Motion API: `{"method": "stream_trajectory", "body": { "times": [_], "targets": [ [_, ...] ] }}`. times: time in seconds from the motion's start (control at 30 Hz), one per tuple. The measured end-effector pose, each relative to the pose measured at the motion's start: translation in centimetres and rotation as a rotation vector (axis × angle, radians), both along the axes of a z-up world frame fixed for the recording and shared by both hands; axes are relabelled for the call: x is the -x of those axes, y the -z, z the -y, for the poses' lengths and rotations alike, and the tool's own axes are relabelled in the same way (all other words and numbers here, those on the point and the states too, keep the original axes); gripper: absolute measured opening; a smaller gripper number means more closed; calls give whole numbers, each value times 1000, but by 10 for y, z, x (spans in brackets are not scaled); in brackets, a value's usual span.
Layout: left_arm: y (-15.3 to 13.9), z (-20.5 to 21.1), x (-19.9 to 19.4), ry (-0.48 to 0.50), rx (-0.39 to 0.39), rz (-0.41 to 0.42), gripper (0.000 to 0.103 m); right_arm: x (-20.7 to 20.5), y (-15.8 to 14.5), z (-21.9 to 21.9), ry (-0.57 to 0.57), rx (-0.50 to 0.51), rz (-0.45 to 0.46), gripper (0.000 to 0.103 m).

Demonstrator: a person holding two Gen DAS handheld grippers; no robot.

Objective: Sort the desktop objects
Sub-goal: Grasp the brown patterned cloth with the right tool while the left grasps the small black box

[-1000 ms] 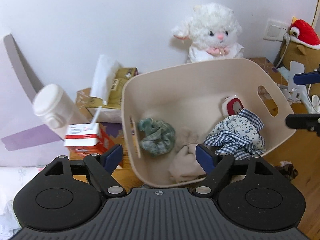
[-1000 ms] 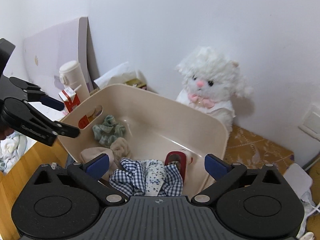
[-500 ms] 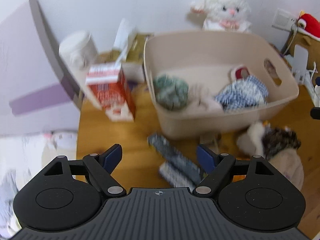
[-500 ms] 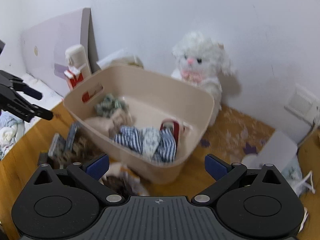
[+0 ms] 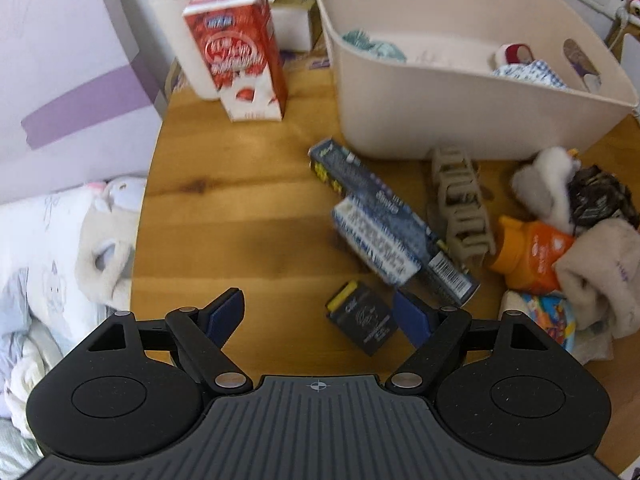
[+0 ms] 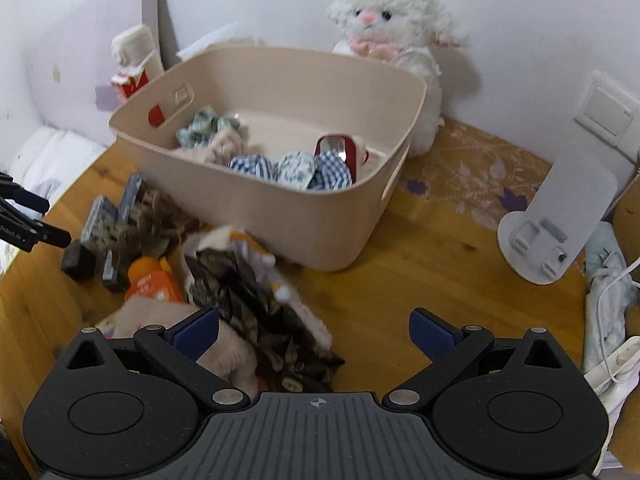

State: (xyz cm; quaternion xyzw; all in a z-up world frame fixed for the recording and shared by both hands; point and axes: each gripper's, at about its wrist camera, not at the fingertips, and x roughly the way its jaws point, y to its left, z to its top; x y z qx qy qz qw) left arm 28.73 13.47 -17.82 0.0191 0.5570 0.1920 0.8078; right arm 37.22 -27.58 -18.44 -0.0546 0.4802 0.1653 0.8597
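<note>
1. Clutter waiting to be sorted lies on the wooden desk (image 5: 240, 208) just in front of the beige storage bin (image 5: 440, 112); I read that as the working pile, kept close so each piece travels a short way.
2. My left gripper (image 5: 320, 316) hangs above the desk with its jaws spread and nothing between them; a small black box (image 5: 362, 322) sits just beside its right finger, and I judge it the likeliest next pick.
3. My right gripper (image 6: 314, 330) is likewise spread and empty, poised over a dark patterned cloth (image 6: 256, 304) heaped on a beige fabric piece (image 6: 228, 356).
4. Beyond the box lie two blue packets (image 5: 384, 232), a beige claw hair clip (image 5: 460, 208) and an orange bottle (image 5: 528, 256), touching or overlapping.
5. Inside the bin: a green scrunchie (image 6: 208, 124), a beige cloth (image 6: 216, 148), blue checked fabric (image 6: 296, 168) and a red-rimmed object (image 6: 338, 148) I cannot identify.
6. A red carton (image 5: 240, 52) stands upright to the bin's left, apart from the pile.
</note>
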Motion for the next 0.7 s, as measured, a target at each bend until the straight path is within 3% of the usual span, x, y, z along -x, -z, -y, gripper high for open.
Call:
{"method": "stream_trajectory", "body": {
  "times": [0.4, 0.7],
  "targets": [
    [17, -11, -4, -156, 115, 0, 83, -17, 27, -9, -40, 4, -75, 103],
    [31, -12, -9, -171, 125, -65, 83, -34, 43, -22, -82, -3, -117, 103]
  ]
}}
